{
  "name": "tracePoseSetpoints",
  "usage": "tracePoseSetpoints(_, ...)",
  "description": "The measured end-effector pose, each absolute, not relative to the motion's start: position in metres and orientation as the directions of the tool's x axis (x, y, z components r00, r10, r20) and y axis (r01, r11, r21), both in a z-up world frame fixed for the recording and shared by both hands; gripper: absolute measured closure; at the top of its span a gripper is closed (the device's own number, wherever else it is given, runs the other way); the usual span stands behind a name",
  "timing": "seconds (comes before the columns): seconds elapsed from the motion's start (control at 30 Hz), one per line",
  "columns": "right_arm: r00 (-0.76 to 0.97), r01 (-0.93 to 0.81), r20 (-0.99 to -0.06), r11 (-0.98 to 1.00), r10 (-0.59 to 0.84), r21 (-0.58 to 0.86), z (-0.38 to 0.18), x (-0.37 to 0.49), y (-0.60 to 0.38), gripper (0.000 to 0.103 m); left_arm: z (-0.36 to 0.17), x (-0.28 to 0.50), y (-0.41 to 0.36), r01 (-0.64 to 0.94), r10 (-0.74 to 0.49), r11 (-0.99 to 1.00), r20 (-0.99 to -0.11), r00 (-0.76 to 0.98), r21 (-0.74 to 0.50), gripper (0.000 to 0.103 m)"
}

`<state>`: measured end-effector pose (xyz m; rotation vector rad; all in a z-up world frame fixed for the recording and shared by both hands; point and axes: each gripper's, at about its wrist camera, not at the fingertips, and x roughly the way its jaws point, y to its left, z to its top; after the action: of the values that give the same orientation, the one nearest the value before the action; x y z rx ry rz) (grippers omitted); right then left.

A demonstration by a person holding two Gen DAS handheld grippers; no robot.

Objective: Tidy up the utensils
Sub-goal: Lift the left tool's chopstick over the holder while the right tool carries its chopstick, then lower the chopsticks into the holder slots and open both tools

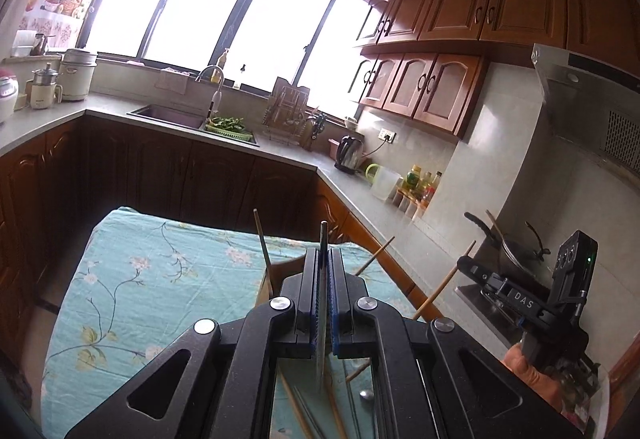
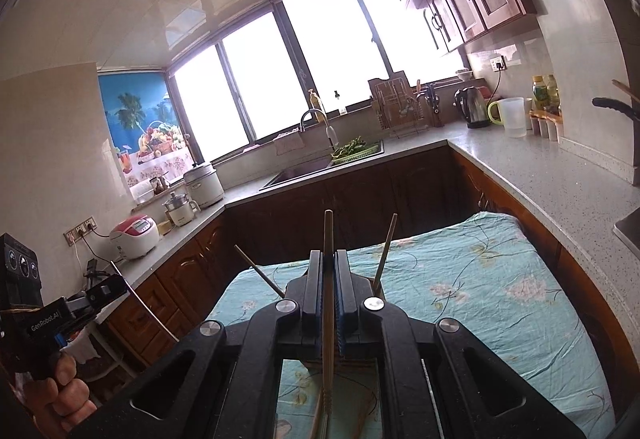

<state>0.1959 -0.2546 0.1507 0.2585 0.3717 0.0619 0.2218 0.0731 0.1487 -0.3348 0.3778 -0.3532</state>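
In the left wrist view my left gripper (image 1: 323,255) is shut on a slim metal utensil (image 1: 321,319) that stands on edge between the blue pads, dark tip upward. The right wrist view shows my right gripper (image 2: 329,257) shut on a wooden chopstick (image 2: 328,279) pointing up and forward. Each gripper also shows in the other's view: the right gripper (image 1: 466,263) with its chopstick (image 1: 444,283), the left gripper (image 2: 116,285) with its metal utensil (image 2: 144,303). Other sticks (image 1: 262,251) (image 2: 386,251) rise from a holder mostly hidden behind the fingers. A spoon (image 1: 366,394) and more chopsticks lie on the cloth below.
A table under a teal floral cloth (image 1: 160,279) (image 2: 480,279) lies beneath both grippers. Around it runs a grey counter with a sink (image 1: 168,115), a kettle (image 1: 350,153), cookers (image 2: 134,235) and a wok on the stove (image 1: 516,251). A hand (image 1: 532,371) holds the right gripper.
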Motion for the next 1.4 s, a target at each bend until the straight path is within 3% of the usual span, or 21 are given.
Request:
tracePoseSetpoints(0.27, 0.962, 0.010, -0.265, 0.964, 0.062, 0.264, 0.178, 0.226, -0.266, 0.098, 0.154, 0.265, 0.077, 0.256, -0.353, 0.894, -0.225, 0.908, -0.368, 0.101)
tracePoseSetpoints(0.5, 0.975, 0.043, -0.223, 0.964, 0.018, 0.264, 0.175, 0.261, -0.278, 0.098, 0.127, 0.320, 0.068, 0.203, -0.312, 0.895, -0.232, 0.921, -0.397, 0.101)
tracePoseSetpoints(1.0, 0.941, 0.104, -0.339, 0.951, 0.001, 0.291, 0.090, 0.296, -0.286, 0.098, 0.052, 0.390, 0.019, 0.136, -0.277, 0.909, -0.329, 0.903, -0.394, 0.101)
tracePoseSetpoints(1.4, 0.921, 0.119, -0.389, 0.946, 0.007, 0.301, 0.075, 0.306, -0.290, 0.098, 0.044, 0.417, 0.020, 0.124, -0.281, 0.910, -0.371, 0.885, -0.395, 0.101)
